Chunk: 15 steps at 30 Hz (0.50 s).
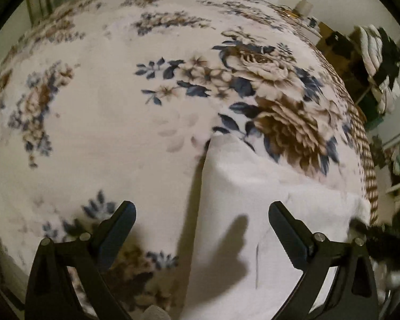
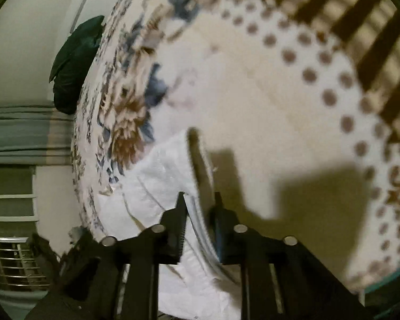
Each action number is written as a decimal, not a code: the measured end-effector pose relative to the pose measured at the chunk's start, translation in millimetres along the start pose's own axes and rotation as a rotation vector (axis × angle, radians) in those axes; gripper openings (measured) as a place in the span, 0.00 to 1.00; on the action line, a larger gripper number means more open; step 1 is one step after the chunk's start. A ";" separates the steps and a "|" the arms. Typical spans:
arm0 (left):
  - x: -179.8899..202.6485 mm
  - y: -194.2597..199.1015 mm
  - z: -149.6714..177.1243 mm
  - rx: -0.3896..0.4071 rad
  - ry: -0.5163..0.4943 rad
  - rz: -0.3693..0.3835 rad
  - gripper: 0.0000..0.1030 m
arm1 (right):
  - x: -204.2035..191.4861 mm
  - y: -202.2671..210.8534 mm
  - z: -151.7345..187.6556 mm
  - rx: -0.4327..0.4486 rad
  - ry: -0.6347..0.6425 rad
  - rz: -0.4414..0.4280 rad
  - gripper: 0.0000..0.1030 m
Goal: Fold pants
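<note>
White pants (image 1: pixel 253 200) lie on a floral blanket (image 1: pixel 106 120) on a bed, at the lower right of the left wrist view. My left gripper (image 1: pixel 201 210) is open and empty above the pants' left edge. In the right wrist view, my right gripper (image 2: pixel 200 200) is shut on the edge of the white pants (image 2: pixel 160 173), with the cloth pinched between its two fingers. The rest of the pants spreads to the left of and below the fingers.
A dark green pillow (image 2: pixel 74 64) lies at the far end of the bed. The blanket's dotted and striped border (image 2: pixel 346 80) marks the bed's edge. Shelves with folded cloth (image 1: pixel 376 66) stand beyond the bed on the right. A wire rack (image 2: pixel 13 264) stands low on the left.
</note>
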<state>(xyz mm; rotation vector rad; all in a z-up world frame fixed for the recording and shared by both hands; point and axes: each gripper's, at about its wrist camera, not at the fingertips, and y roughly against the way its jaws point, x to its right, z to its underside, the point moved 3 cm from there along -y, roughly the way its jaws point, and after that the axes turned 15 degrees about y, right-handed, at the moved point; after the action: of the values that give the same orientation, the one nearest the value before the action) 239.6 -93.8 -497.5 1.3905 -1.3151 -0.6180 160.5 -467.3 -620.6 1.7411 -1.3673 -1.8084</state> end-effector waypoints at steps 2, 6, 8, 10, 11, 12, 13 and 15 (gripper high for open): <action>3.3 -8.4 -9.4 -0.012 0.016 0.016 0.99 | -15.5 11.0 -0.4 0.005 0.042 0.044 0.13; 17.2 -26.2 -24.1 -0.032 0.007 0.024 0.99 | -20.8 48.2 -3.1 0.066 0.059 0.111 0.12; 25.3 -37.2 -27.0 -0.043 -0.021 0.016 0.99 | -13.7 61.9 -8.2 0.088 0.076 0.154 0.12; 30.1 -52.6 -29.3 -0.054 -0.040 -0.010 0.99 | 8.0 74.1 -8.4 0.095 0.039 0.183 0.13; 31.7 -62.8 -30.6 -0.069 -0.043 -0.028 0.99 | 19.5 72.7 -8.9 0.085 0.023 0.185 0.13; 31.6 -70.3 -31.7 -0.080 -0.042 -0.046 1.00 | 26.8 66.6 -10.6 0.071 0.018 0.195 0.13; 30.6 -79.8 -32.6 -0.093 -0.040 -0.063 1.00 | 32.6 59.7 -12.0 0.058 0.016 0.205 0.13; 25.9 -96.6 -35.2 -0.122 -0.020 -0.078 1.00 | 41.3 47.8 -14.8 0.034 0.026 0.235 0.16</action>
<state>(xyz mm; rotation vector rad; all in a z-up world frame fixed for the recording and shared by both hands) 313.1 -123.4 -567.8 1.3435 -1.2226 -0.7549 145.2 -528.9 -607.2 1.5406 -1.5283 -1.6393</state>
